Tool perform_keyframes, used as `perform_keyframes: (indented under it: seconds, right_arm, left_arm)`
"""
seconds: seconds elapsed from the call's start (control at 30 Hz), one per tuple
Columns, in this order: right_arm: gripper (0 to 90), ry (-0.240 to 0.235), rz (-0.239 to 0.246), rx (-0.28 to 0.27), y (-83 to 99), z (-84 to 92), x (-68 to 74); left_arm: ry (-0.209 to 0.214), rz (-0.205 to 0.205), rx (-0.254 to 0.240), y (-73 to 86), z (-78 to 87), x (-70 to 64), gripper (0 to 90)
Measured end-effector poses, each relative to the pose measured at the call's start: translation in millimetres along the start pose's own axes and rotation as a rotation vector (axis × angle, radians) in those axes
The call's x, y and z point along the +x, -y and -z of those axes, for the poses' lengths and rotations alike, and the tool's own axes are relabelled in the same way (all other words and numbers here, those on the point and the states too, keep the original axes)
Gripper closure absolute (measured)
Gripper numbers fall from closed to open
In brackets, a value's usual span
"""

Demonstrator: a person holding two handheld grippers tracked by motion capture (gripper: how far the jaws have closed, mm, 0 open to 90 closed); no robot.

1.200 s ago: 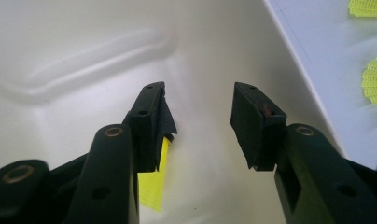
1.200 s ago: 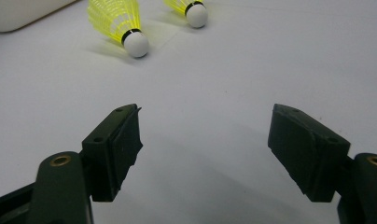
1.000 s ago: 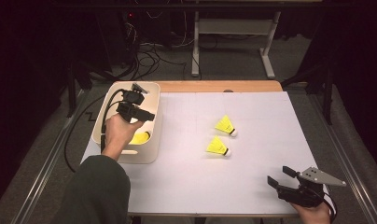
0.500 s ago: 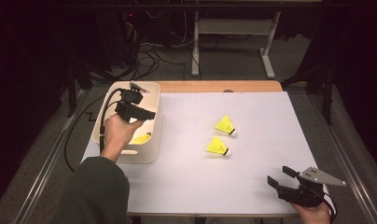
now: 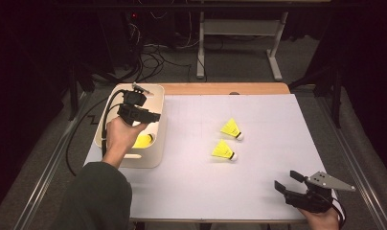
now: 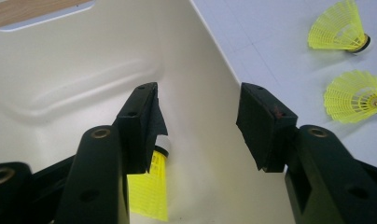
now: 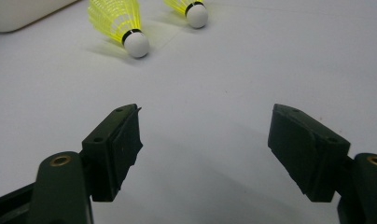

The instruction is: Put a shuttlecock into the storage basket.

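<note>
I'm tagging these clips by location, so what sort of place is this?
Probably a lab or workshop recording bench: a white-topped table on a bare grey floor, loose black cables behind it, and yellow plastic shuttlecocks beside a cream plastic bin.

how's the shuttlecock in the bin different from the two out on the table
The shuttlecock in the bin lies inside the cream bin, beneath the open left gripper. The two table shuttlecocks lie on the white table, out in the open. All three are yellow with white tips.
</note>
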State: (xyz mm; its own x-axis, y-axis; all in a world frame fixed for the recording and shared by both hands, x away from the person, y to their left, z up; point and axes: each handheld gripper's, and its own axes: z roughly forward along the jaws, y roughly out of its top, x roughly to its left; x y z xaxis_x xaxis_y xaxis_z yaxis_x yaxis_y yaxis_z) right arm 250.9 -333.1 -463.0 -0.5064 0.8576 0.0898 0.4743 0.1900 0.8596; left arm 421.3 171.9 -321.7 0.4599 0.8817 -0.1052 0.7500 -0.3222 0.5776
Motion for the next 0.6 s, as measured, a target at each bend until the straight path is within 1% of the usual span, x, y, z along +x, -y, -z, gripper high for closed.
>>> perform_keyframes:
  seconds: [0.3,0.6]
  right_arm:
    - [25.9,-0.002,0.002,0.002,-0.2,-0.8,0.6]
    - [25.9,0.0,0.001,0.001,-0.1,-0.5,0.5]
  left_arm:
    - [0.012,-0.02,-0.031,3.7,10.7,-5.7,48.8]
    - [0.028,-0.028,-0.039,2.1,9.6,-10.9,48.7]
